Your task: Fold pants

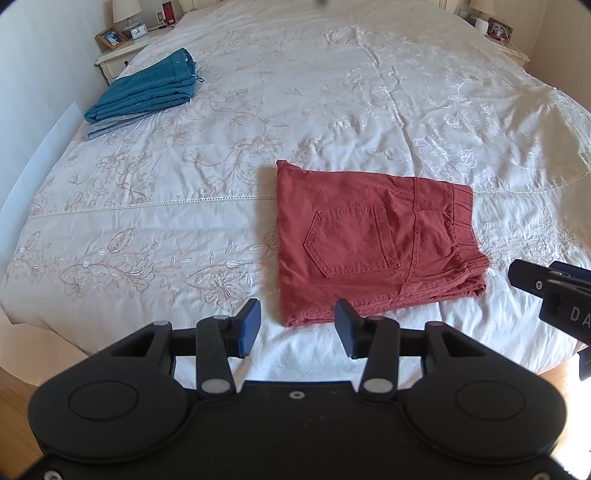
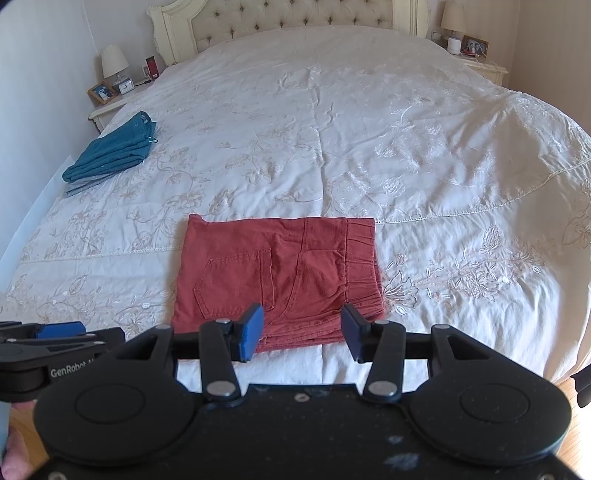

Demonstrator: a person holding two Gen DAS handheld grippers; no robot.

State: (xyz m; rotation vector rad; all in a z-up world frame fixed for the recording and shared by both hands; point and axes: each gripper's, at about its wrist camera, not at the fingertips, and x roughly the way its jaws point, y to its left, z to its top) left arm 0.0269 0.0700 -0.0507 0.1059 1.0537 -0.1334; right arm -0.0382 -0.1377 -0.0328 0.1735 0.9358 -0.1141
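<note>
Red pants (image 1: 369, 243) lie folded into a compact rectangle on the white bedspread, back pocket up, waistband to the right; they also show in the right wrist view (image 2: 280, 277). My left gripper (image 1: 297, 328) is open and empty, just in front of the pants' near left corner. My right gripper (image 2: 302, 332) is open and empty, above the pants' near edge. The right gripper shows at the right edge of the left wrist view (image 1: 554, 291). The left gripper shows at the left edge of the right wrist view (image 2: 55, 336).
Folded teal pants (image 1: 147, 88) lie on a grey garment at the bed's far left, also in the right wrist view (image 2: 110, 151). Nightstands with lamps and photo frames flank the bed (image 2: 110, 92). The tufted headboard (image 2: 295, 18) is at the back. Wooden floor (image 1: 18, 417) lies below.
</note>
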